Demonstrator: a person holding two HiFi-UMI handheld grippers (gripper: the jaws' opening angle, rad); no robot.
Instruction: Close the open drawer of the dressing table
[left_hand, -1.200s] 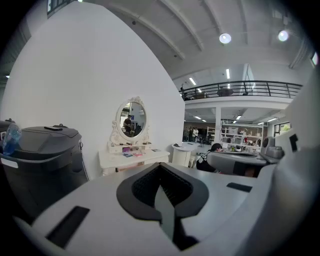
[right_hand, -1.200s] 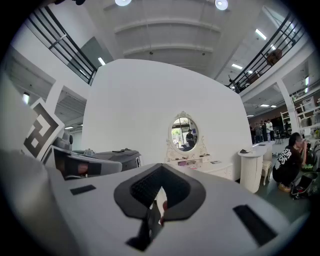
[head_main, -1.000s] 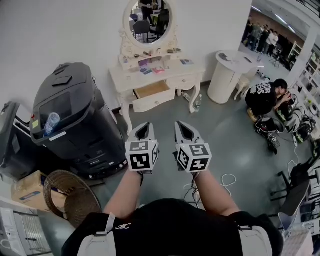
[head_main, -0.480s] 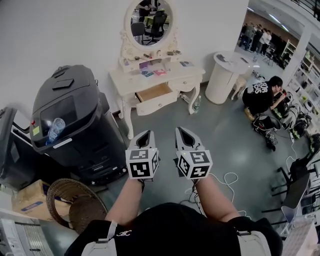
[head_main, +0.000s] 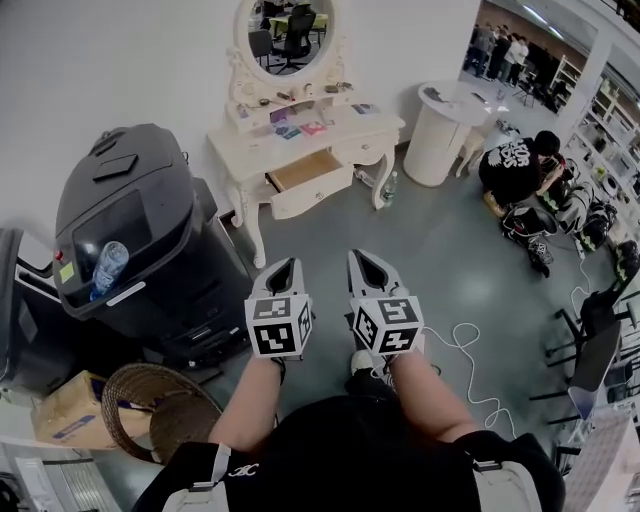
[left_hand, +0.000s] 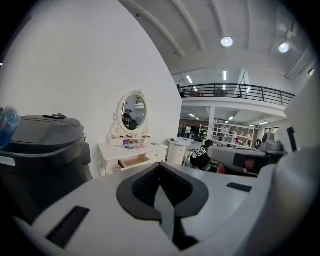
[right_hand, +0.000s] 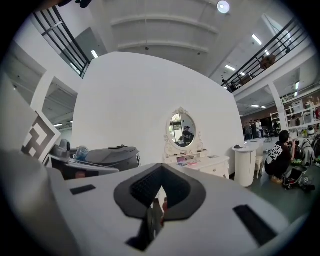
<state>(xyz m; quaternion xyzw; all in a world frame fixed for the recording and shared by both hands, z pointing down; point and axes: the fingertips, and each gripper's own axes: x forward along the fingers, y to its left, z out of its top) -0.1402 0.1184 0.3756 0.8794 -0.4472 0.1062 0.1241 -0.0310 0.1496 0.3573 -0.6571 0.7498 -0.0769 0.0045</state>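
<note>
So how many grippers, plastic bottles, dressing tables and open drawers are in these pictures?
Grippers: 2, the left gripper and the right gripper
Plastic bottles: 2 that can be made out, the machine-top bottle and the floor bottle
Dressing tables: 1, the dressing table
Open drawers: 1, the open drawer
Total: 6

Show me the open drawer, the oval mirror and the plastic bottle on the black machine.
open drawer (head_main: 312, 193): head view, on its white front panel.
oval mirror (head_main: 293, 28): head view, middle of the glass.
plastic bottle (head_main: 108, 268): head view, on its clear body.
</note>
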